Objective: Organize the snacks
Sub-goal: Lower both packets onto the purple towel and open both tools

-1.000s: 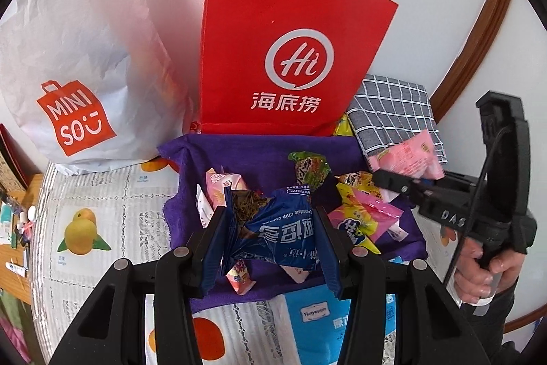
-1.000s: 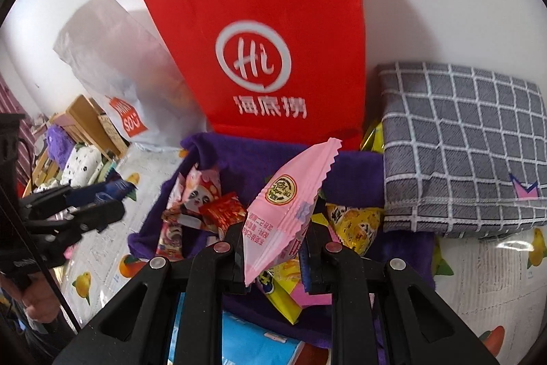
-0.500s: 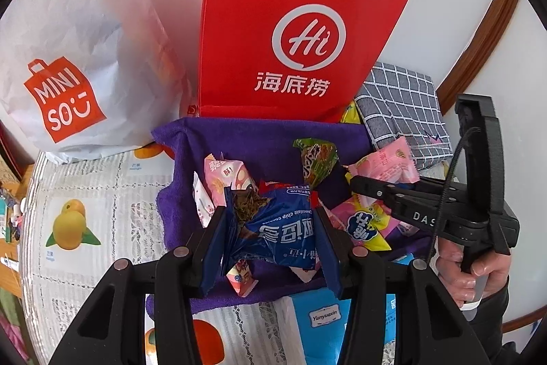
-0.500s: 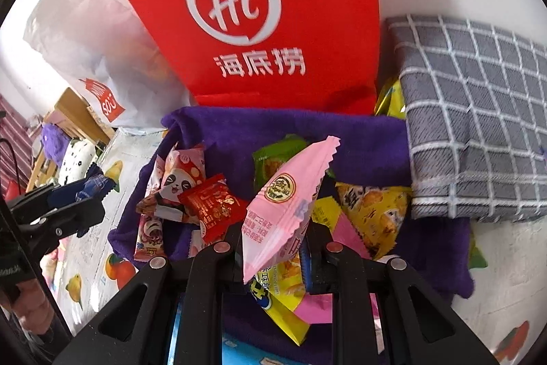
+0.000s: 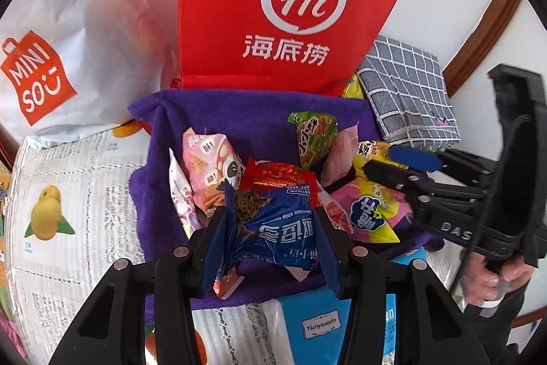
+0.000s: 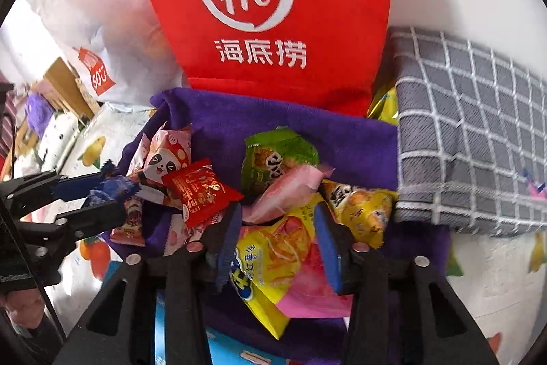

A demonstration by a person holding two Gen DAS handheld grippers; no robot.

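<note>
**Dropping the pink packet onto the snack pile**

Gripping a blue cookie packet (image 5: 283, 228), the left gripper (image 5: 270, 242) is pinching it from both sides with its blue pads, and in the left wrist view it is hovering over the near edge of the purple cloth (image 5: 239, 115). Snacks are lying heaped on that cloth: a pink panda packet (image 5: 208, 159) at the left, a red packet (image 5: 277, 177) just behind the cookies, a green packet (image 5: 312, 132) farther back. A red paper bag (image 5: 273, 5) is standing at the far side, with a grey checked cloth (image 5: 407, 91) to its right. The right gripper (image 5: 393, 165) is reaching in from the right.

In the right wrist view, the right gripper (image 6: 278, 228) has just been opening; its fingers are standing spread, pinching nothing. The pink packet (image 6: 287, 190) is lying loose just beyond its tips, resting on a yellow packet (image 6: 273, 259) beside the green one (image 6: 273, 156).
</note>
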